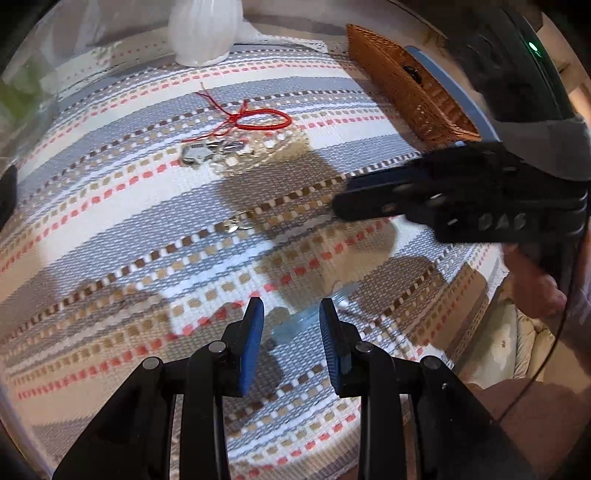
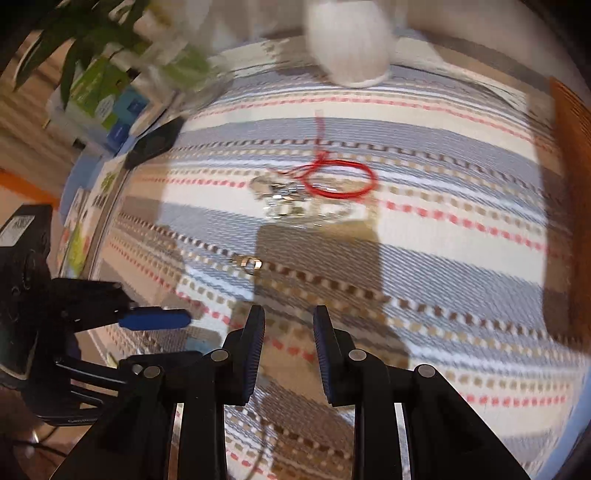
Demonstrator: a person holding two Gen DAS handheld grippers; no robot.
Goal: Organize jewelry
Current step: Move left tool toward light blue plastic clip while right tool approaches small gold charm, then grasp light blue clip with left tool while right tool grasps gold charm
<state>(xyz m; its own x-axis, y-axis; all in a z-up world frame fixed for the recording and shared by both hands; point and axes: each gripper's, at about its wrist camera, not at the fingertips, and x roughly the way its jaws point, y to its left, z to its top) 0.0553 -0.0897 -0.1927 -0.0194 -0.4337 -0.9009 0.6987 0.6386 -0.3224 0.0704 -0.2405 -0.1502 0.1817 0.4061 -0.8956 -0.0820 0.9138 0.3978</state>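
A red string bracelet (image 1: 262,120) (image 2: 338,179) lies on the striped woven mat (image 1: 110,206) (image 2: 461,258). Beside it lie a silvery piece of jewelry (image 1: 207,151) (image 2: 280,192) and a clear plastic bag (image 1: 269,151) (image 2: 325,212). A small ring-like piece (image 1: 238,223) (image 2: 251,263) lies nearer. A clear bluish object (image 1: 295,325) lies on the mat between the fingers of my left gripper (image 1: 291,325), which is open. My right gripper (image 2: 289,332) is open and empty above the mat; it also shows in the left wrist view (image 1: 343,201).
A white ribbed vase (image 1: 203,31) (image 2: 351,40) stands at the far edge. A brown wicker basket (image 1: 410,88) (image 2: 576,184) sits at the far right. A plant (image 2: 92,40), boxes (image 2: 103,103) and a dark flat object (image 2: 155,144) are at the left.
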